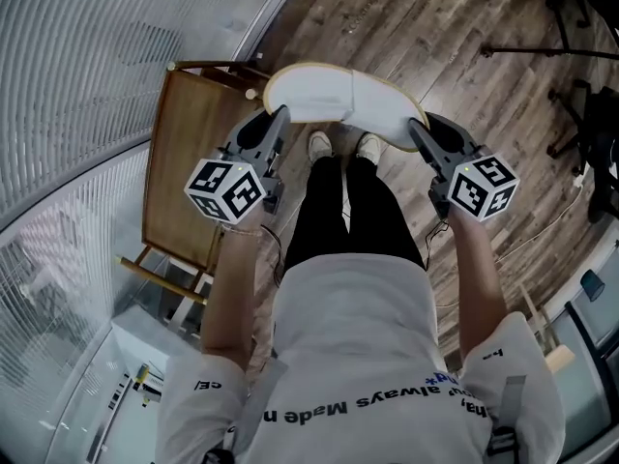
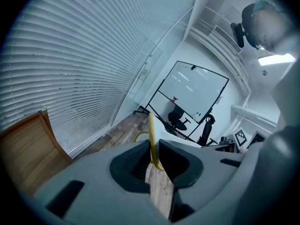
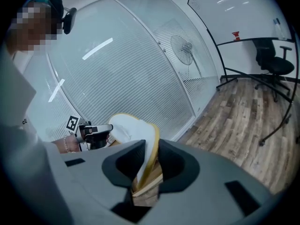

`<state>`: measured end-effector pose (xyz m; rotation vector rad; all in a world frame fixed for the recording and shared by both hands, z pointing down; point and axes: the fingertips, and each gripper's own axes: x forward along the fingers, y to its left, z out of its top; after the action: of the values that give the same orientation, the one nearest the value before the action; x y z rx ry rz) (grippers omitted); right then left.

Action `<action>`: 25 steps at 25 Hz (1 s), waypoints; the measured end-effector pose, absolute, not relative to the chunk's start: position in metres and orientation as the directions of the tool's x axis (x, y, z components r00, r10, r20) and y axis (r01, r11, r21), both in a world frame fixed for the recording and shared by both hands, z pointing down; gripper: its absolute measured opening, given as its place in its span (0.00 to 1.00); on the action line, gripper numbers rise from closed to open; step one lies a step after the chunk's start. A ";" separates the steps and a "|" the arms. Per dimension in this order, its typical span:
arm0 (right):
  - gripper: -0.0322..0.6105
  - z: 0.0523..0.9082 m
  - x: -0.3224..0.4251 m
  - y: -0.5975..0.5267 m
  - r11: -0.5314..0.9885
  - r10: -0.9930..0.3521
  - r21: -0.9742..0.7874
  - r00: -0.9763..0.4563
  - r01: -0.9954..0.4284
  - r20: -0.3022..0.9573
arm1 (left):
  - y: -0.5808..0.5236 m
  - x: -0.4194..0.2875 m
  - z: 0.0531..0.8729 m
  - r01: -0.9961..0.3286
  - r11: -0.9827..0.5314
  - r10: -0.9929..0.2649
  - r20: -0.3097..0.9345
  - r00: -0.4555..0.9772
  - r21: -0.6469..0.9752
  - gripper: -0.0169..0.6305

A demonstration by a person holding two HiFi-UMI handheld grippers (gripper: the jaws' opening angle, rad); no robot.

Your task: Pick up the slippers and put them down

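Two white slippers with yellow rims hang in the air above the person's shoes (image 1: 320,144), side by side, the left slipper (image 1: 309,93) and the right slipper (image 1: 389,114). My left gripper (image 1: 281,114) is shut on the left one's outer edge; in the left gripper view the thin yellow rim (image 2: 151,137) stands pinched at the left gripper (image 2: 153,161). My right gripper (image 1: 417,127) is shut on the right slipper's outer end. The right gripper view shows the white slipper (image 3: 133,129) running away from the right gripper (image 3: 149,165) toward the left gripper (image 3: 95,131).
A wooden table (image 1: 189,153) stands at the left against a curved glass wall with blinds (image 1: 87,66). Dark stand legs (image 1: 561,51) cross the wood floor at the right. A whiteboard (image 2: 192,93), an office chair (image 3: 272,60) and a fan (image 3: 183,46) stand farther off.
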<state>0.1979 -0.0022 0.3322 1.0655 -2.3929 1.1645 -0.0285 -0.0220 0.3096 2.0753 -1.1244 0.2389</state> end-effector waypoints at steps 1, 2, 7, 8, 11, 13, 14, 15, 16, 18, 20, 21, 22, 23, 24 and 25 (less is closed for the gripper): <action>0.18 0.335 0.197 -0.003 0.399 -0.499 -0.566 -0.689 -0.722 0.526 | -0.024 -0.029 0.312 -0.781 -0.337 -0.636 0.484 0.601 0.527 0.11; 0.18 0.339 0.197 -0.004 0.393 -0.499 -0.567 -0.686 -0.724 0.529 | -0.026 -0.029 0.315 -0.779 -0.341 -0.628 0.488 0.606 0.527 0.11; 0.18 0.365 0.206 -0.006 0.354 -0.503 -0.564 -0.661 -0.746 0.557 | -0.032 -0.016 0.339 -0.769 -0.351 -0.589 0.513 0.624 0.534 0.11; 0.18 0.371 0.211 -0.004 0.342 -0.506 -0.564 -0.653 -0.751 0.563 | -0.030 -0.011 0.345 -0.767 -0.356 -0.579 0.518 0.629 0.533 0.11; 0.18 0.390 0.222 -0.002 0.318 -0.511 -0.567 -0.641 -0.760 0.573 | -0.028 -0.001 0.365 -0.769 -0.346 -0.574 0.527 0.627 0.538 0.11; 0.18 0.407 0.226 -0.003 0.316 -0.508 -0.562 -0.637 -0.764 0.580 | -0.029 0.003 0.382 -0.779 -0.335 -0.582 0.533 0.613 0.530 0.11; 0.18 0.416 0.227 -0.003 0.316 -0.505 -0.559 -0.635 -0.767 0.585 | -0.028 0.004 0.392 -0.784 -0.334 -0.582 0.540 0.608 0.523 0.11; 0.18 0.425 0.228 -0.003 0.314 -0.501 -0.556 -0.632 -0.770 0.591 | -0.028 0.005 0.402 -0.787 -0.332 -0.579 0.546 0.605 0.520 0.11; 0.18 0.434 0.229 -0.002 0.312 -0.498 -0.553 -0.629 -0.772 0.597 | -0.027 0.006 0.412 -0.788 -0.329 -0.574 0.552 0.605 0.521 0.11; 0.18 0.452 0.232 0.003 0.302 -0.488 -0.555 -0.626 -0.775 0.608 | -0.023 0.009 0.431 -0.789 -0.321 -0.561 0.566 0.604 0.524 0.11; 0.18 0.470 0.235 0.006 0.287 -0.478 -0.564 -0.627 -0.774 0.615 | -0.022 0.012 0.448 -0.796 -0.318 -0.554 0.581 0.597 0.514 0.11; 0.18 0.479 0.236 0.006 0.284 -0.475 -0.567 -0.627 -0.773 0.617 | -0.022 0.013 0.456 -0.801 -0.320 -0.553 0.587 0.591 0.506 0.11; 0.18 0.488 0.238 0.006 0.283 -0.473 -0.568 -0.628 -0.773 0.618 | -0.023 0.015 0.464 -0.806 -0.320 -0.552 0.593 0.586 0.499 0.11; 0.18 0.497 0.239 0.005 0.282 -0.471 -0.568 -0.628 -0.773 0.620 | -0.023 0.017 0.472 -0.809 -0.319 -0.551 0.598 0.582 0.494 0.11; 0.18 0.507 0.240 0.004 0.281 -0.470 -0.568 -0.627 -0.774 0.621 | -0.022 0.018 0.481 -0.811 -0.317 -0.550 0.602 0.579 0.491 0.11; 0.18 0.517 0.241 0.005 0.277 -0.470 -0.568 -0.625 -0.775 0.624 | -0.021 0.019 0.490 -0.813 -0.315 -0.547 0.606 0.577 0.490 0.11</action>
<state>0.2406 0.0047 0.5167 1.1330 -2.2191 1.2798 0.0187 -0.0210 0.4901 2.0088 -1.0847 0.4215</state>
